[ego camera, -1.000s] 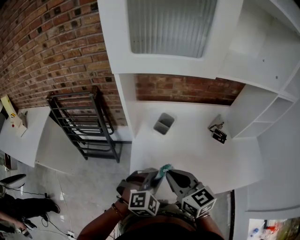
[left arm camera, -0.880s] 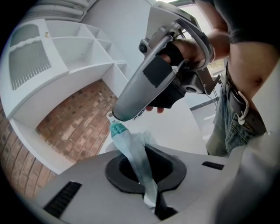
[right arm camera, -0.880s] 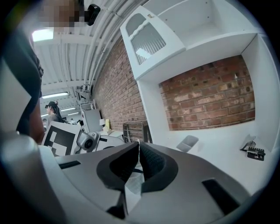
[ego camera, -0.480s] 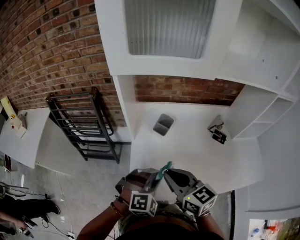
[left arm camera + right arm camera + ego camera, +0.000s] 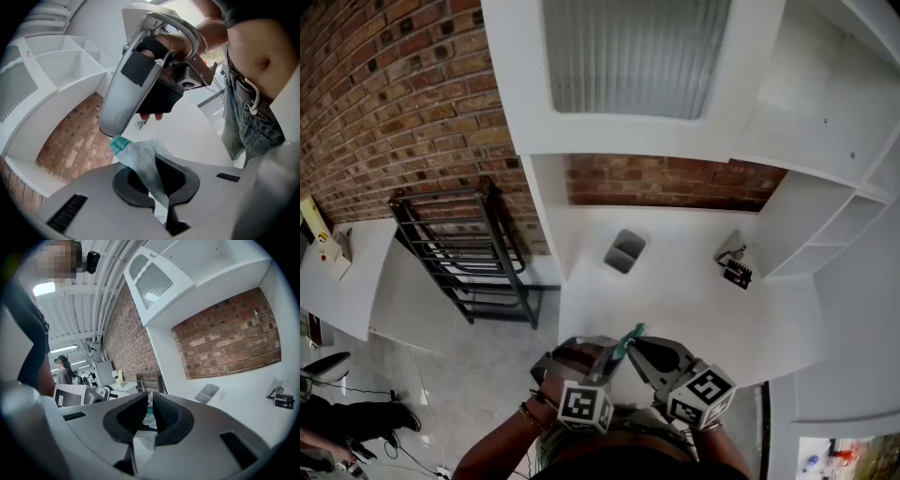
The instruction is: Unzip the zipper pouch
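Pouch [image 5: 136, 152] half hidden in hand-held gripper [image 5: 152, 174]

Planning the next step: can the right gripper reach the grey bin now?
Probably not yet: the counter toward the grey bin is bare, but the right gripper is shut on the pouch.

zipper pouch [image 5: 143, 159] | soft pale grey-blue fabric, teal end | crumpled, bunched | in the air, off the table | grey part pinched in left gripper [image 5: 158, 194] | teal end nipped by right gripper [image 5: 149, 412] | zip state unreadable

Zipper pouch [image 5: 143, 161]: thin soft cloth. Brick wall [image 5: 384, 103]: rough. Desk [image 5: 703, 309]: smooth, matt. Rack [image 5: 450, 230]: painted metal bars.
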The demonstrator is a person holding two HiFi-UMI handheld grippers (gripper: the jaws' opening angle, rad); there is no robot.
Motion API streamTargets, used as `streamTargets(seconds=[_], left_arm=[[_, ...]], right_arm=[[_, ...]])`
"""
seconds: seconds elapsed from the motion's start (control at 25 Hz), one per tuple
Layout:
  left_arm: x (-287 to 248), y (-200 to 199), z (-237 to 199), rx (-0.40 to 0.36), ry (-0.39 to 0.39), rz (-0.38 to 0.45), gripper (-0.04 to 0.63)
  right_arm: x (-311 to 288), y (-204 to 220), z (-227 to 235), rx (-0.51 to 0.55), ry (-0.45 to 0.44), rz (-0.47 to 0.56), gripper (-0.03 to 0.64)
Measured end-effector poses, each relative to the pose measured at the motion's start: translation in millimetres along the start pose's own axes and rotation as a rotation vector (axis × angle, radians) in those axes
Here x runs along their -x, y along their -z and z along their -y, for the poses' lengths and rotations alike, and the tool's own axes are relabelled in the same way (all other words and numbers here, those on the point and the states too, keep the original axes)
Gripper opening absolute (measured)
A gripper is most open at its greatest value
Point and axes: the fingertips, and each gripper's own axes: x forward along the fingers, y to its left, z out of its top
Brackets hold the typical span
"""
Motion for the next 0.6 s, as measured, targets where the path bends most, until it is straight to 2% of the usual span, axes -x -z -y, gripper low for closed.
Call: streamTargets(seconds=[0.16, 0.28, 0.36, 0.48, 0.6], left_arm=[[0, 0, -5, -0.024, 0.000, -0.006, 0.005], [2, -3, -11, 0.024, -0.015, 0.024, 0.005], [7, -8, -19, 0.062, -0.054, 0.060, 0.005], [15, -13, -28, 0.081, -0.113, 0.093, 0.004], [15, -10, -27, 0.092, -0.111, 0.092, 0.005]], right_arm=[[0, -1, 3, -0.014, 0.009, -0.011, 0.010], [0, -7, 7, -0.006, 0.023, 0.029, 0.005], [0, -11, 9, 0.025, 0.062, 0.052, 0.003], [2, -14, 20, 0.076, 0.175, 0.057, 0.003], [2, -12, 31, 0.087, 0.221, 0.036, 0.003]])
